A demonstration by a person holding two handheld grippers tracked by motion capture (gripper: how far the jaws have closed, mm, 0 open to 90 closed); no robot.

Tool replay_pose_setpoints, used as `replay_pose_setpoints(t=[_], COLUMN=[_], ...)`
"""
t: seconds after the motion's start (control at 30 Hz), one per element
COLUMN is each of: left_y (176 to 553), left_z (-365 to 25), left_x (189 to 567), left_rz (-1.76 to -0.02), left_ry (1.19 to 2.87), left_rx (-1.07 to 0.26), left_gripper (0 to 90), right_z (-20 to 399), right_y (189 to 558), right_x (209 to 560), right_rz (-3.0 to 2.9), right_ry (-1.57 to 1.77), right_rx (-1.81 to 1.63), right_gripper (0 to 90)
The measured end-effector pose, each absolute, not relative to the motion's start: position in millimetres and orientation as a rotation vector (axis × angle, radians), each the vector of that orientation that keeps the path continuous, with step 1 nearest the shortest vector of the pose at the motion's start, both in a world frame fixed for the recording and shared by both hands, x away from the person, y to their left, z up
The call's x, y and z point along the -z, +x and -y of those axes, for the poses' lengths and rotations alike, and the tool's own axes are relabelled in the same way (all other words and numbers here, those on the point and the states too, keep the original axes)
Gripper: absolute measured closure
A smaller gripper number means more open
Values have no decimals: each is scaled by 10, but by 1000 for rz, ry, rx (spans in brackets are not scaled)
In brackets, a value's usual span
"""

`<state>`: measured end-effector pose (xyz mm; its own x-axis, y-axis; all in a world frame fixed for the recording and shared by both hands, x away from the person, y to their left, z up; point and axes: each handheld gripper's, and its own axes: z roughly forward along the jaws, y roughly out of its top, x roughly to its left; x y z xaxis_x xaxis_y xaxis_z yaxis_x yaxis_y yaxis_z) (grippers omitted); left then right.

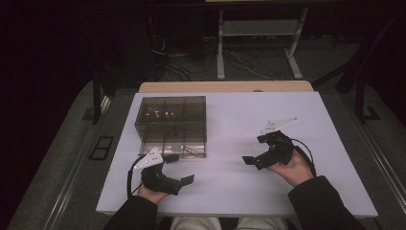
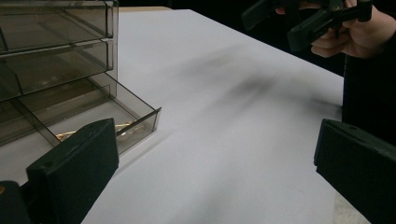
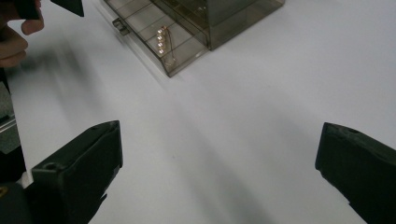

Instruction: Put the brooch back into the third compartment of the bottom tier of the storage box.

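While drawer [image 2: 116, 126] stands open with beads [image 3: 161, 39] inside, both grippers, left [image 1: 178, 168] and right [image 1: 253, 149], gape wide, empty; likely next: reach in, pinch beads.

The left gripper [image 1: 179, 168] sits at about 7 o'clock in the high view, held in the left hand [image 1: 152, 191], its jaws spread wide and empty, pointing toward 3 o'clock. The right gripper [image 1: 253, 154] sits at about 4 o'clock in the right hand [image 1: 294, 168], jaws also wide apart, pointing toward 9 o'clock. Dark sleeves [image 1: 318, 203] cover both forearms, which enter from 6 o'clock.
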<state>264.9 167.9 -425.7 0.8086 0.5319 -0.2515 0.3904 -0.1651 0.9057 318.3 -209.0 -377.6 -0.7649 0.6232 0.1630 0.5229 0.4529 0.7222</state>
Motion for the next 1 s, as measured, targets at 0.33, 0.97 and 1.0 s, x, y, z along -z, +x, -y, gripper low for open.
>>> replay_pose_setpoints(t=[0.33,0.97,1.0], left_y=[2652,2664,2665], left_z=[-1688,-1703,-1704], left_x=[4261,4268,4269], left_rz=[-723,-738,-736], left_ry=[1780,1782,1788], left_rx=[-147,-144,-145], left_gripper=[0,0,0], right_z=[2400,2749,2768], right_y=[2985,2684,2671], right_x=[3900,4104,4113], right_rz=[-2501,-2363,-2358], right_ry=[1085,1146,1158], right_rx=[-1252,-1317,-1317], right_gripper=[1,1,1])
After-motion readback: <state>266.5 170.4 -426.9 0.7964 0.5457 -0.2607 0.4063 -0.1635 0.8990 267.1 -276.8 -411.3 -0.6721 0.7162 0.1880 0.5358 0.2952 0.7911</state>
